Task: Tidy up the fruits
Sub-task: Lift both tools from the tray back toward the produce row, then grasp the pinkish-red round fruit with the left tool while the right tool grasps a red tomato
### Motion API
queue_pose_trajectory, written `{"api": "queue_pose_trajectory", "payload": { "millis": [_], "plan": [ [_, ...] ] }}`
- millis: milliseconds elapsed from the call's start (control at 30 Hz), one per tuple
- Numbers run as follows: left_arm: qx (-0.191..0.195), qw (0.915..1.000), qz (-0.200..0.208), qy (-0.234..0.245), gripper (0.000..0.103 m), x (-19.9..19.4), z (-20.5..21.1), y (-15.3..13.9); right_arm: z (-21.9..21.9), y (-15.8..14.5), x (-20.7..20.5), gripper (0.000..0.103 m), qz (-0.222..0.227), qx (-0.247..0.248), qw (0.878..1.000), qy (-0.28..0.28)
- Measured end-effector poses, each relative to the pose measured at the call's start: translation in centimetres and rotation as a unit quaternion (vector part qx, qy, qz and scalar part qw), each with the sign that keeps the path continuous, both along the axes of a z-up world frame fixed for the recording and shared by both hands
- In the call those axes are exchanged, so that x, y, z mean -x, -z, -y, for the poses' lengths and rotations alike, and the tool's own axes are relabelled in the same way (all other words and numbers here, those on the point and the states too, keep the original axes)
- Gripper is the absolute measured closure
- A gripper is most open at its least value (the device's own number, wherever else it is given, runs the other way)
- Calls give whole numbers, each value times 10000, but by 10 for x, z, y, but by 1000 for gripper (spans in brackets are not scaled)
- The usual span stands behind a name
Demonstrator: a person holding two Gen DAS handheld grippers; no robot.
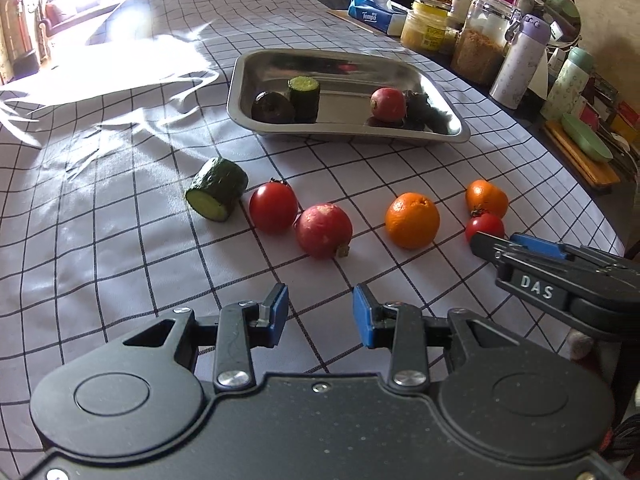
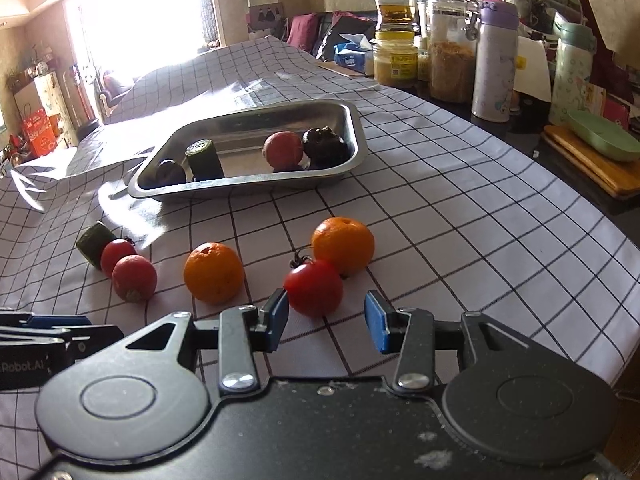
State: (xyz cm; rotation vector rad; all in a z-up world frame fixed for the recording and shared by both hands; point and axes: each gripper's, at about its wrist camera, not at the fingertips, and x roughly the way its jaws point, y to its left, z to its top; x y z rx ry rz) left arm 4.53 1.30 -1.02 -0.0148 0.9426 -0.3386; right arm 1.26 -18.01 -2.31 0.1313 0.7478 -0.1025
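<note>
Sunlight floods the far end of a checked cloth on the bench (image 1: 120, 216), jars and flasks crowded along the right edge. And we're among the fruit: a steel tray (image 1: 456, 128) already holds a cucumber stub, a radish and two dark pieces, while six pieces lie loose on the cloth in front of it.

Right claw (image 2: 326, 322) is lined up on the small tomato (image 2: 314, 288), pads parted either side, gripping nothing; the tomato sits just ahead of the tips, touching the orange (image 2: 343, 245) behind it. Left claw (image 1: 321, 314) hangs above bare cloth, pads parted and empty, the big radish (image 1: 324, 230) ahead of it.

Here's the danger, I'd say: that tomato is round and smooth, and a close from this slant could squirt it forward into the orange and send both rolling toward the bench edge at right. The left pad already stands very near the tomato's skin, so an off-centre approach may nudge it before the grip lands. Squeeze too hard and the tomato splits.
</note>
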Motion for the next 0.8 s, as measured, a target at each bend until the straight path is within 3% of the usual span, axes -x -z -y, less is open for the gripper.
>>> {"api": "queue_pose_trajectory", "payload": {
  "millis": [433, 600, 800],
  "plan": [
    [43, 9999, -35, -101, 58, -19, 7, -1, -2, 4, -9, 58, -16, 10, 10000, -49],
    [45, 9999, -21, -159, 58, -26, 11, -2, -1, 6, -9, 70, -35, -35, 9998, -172],
    [13, 9998, -16, -221, 53, -33, 17, -2, -1, 6, -9, 70, 0, -13, 9997, -262]
  ]
}}
